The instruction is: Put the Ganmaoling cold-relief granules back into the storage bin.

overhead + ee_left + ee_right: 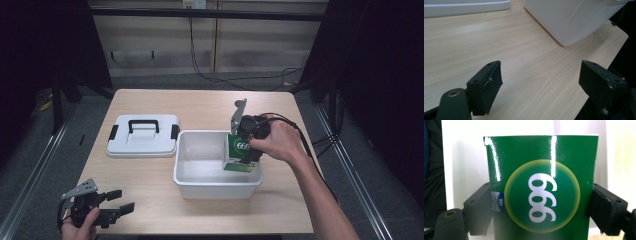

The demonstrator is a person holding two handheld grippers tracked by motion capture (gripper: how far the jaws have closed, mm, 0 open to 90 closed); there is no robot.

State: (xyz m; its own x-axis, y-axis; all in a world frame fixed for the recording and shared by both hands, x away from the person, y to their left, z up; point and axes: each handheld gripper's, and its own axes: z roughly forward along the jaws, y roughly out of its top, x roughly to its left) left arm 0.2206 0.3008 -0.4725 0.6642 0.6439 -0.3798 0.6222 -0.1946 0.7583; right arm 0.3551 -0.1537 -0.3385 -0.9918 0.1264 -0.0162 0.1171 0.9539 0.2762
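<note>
Green box (239, 152) marked with a white 999 is the thing in hand, though going from the left it comes last. At the near left corner of the wooden table (150, 175), the left gripper (119, 206) rests low in the person's left hand (80, 225), its jaws spread wide with nothing between them. From the left gripper view, bare tabletop (524, 75) lies between the two black jaws, and the white side of the bin (571, 20) stands farther off.

Next along, a white lid (143, 136) with a black handle and black side clips lies flat on the table, just beside the left wall of the open white bin (218, 186), which sits near the middle.

At the right, the person's right hand (280, 142) holds the right gripper (244, 150) over the bin's right end, jaws pointing down into it. The jaws are closed on the green box, one pad on each side of it, as the right gripper view shows: the box (541, 190) sits squarely between the black pads with its round yellow-rimmed emblem facing the camera. The box is inside the bin at its right end, against the right wall; whether it touches the bin's floor I cannot tell.
</note>
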